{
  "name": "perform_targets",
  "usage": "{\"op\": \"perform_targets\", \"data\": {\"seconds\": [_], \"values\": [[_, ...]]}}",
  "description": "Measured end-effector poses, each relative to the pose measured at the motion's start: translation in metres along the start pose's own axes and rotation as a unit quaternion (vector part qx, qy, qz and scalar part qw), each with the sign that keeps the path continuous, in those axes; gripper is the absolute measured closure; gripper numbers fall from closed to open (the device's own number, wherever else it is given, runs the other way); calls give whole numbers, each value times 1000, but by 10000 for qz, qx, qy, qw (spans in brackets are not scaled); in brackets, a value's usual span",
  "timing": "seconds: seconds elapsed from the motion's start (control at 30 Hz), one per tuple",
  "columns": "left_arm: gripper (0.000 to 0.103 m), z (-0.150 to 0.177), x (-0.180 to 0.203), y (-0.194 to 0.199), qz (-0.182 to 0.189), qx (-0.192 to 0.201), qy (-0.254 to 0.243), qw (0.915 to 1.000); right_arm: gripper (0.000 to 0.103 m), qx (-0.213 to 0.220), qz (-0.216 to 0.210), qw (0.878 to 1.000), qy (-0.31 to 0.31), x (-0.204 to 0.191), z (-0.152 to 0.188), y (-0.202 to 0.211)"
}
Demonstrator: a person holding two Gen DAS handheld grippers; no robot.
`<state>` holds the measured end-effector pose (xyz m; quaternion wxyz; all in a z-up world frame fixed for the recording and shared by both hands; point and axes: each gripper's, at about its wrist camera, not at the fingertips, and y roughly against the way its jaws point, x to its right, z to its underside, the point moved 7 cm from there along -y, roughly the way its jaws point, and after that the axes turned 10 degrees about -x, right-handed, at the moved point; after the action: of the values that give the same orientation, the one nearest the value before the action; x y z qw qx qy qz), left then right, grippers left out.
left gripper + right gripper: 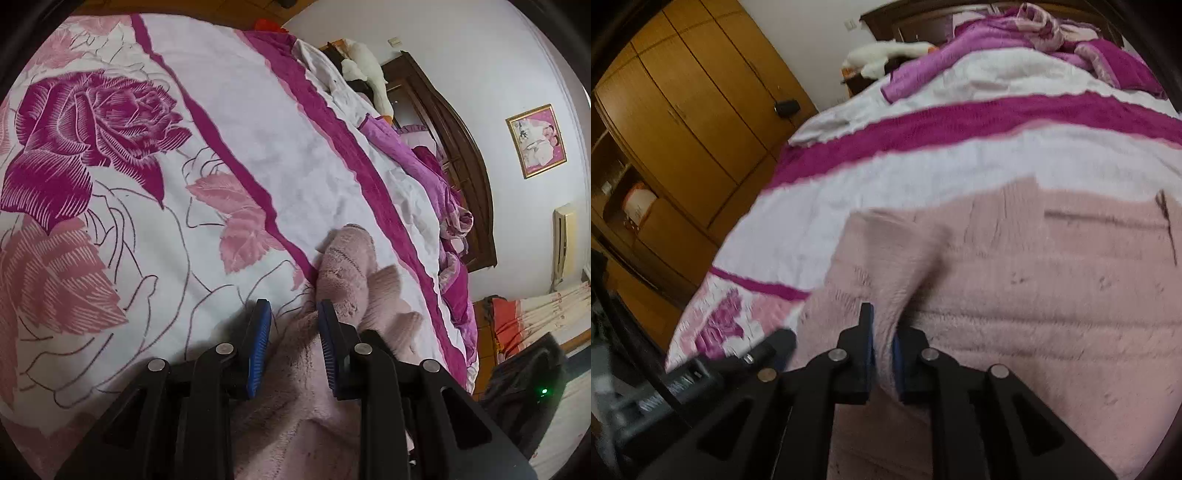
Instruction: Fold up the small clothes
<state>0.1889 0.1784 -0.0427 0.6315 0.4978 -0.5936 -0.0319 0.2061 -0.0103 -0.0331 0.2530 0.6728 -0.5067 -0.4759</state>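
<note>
1. Pink fleece garment (343, 280) lies on the rose-print bedspread (110, 155), running from under the left gripper (293, 314) forward and a little to its right, where a bunched end rises off the bed
2. Left gripper's blue pads (258, 350) stand apart with a fold of the fleece lying between them; the right-hand pad touches the cloth, the left-hand one shows a gap, so the jaws are parted and not pinching
3. Right gripper (882, 332) has its two pads close together with a raised ridge of the same pink garment (1015, 280) pinched between them; it grips the fleece
4. Ahead and to the right of the right gripper the garment spreads fairly flat across the bed, with dark stitched lines near its far edge
5. Beyond the garment, in front of that gripper, run the white and magenta bands of the bedspread (923, 125), then a crumpled purple quilt (1052, 40) against the dark headboard
6. Wooden wardrobe (683, 110) stands off to the right gripper's left
7. Framed picture (537, 140) hangs on the wall far to the left gripper's right, and a white plush toy (364, 68) lies near the headboard ahead of it
</note>
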Motion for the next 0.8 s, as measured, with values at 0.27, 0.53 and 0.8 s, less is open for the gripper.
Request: {"op": "perform_targets", "data": {"seconds": [0.27,0.53,0.8], "values": [[100,7,48,25,-84,522,-1035,9932,51,-21,-1570,9872,-289,-6,11,46],[100,27,69,32,-286,207,-1555,9872,33,805,-1074,9909,-32,28,37,148],[95,75,76,87,-361,-206,-2157,9756,33,665,426,9966,-215,124,130,208]]}}
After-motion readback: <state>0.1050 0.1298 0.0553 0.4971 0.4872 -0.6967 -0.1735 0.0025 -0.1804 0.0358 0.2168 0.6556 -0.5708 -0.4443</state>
